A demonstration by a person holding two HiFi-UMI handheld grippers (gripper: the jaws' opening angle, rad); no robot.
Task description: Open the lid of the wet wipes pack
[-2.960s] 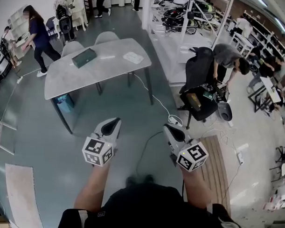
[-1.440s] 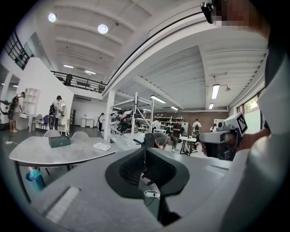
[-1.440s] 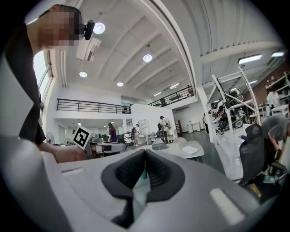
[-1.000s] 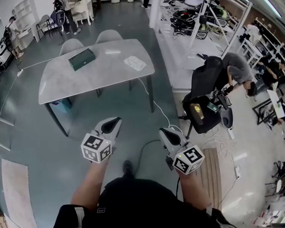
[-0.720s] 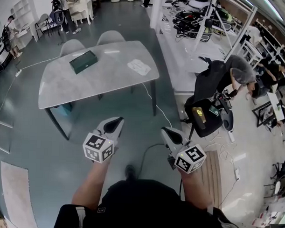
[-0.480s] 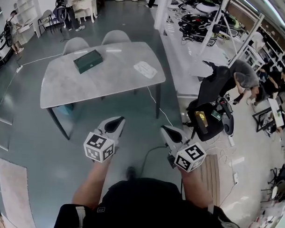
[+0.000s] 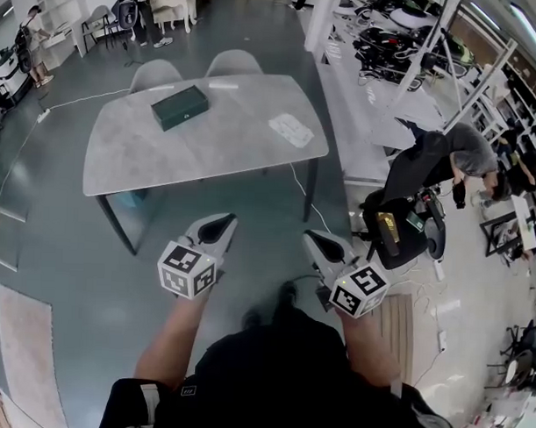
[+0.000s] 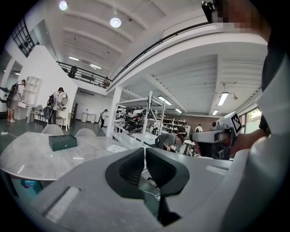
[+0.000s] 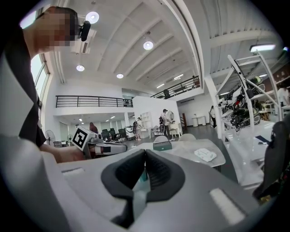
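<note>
The wet wipes pack lies flat on the grey table, close to its right-hand edge as we look down from the head view, and well apart from both of our tools. A dark green box sits on the same table toward its far side, well apart from the pack. Two pale chairs stand behind the table.

We hold our left tool out in front of us above the floor, short of the table. Its jaws are clenched together with nothing between them, as the left gripper view shows plainly. Our right tool sits beside it, the two apart, and its jaws too are pressed tight on nothing. Both tools point toward the table.

In the right gripper view we see the pack to the right of the clenched jaws and the green box just above them. Off to our right a person bends over a black office chair.
</note>
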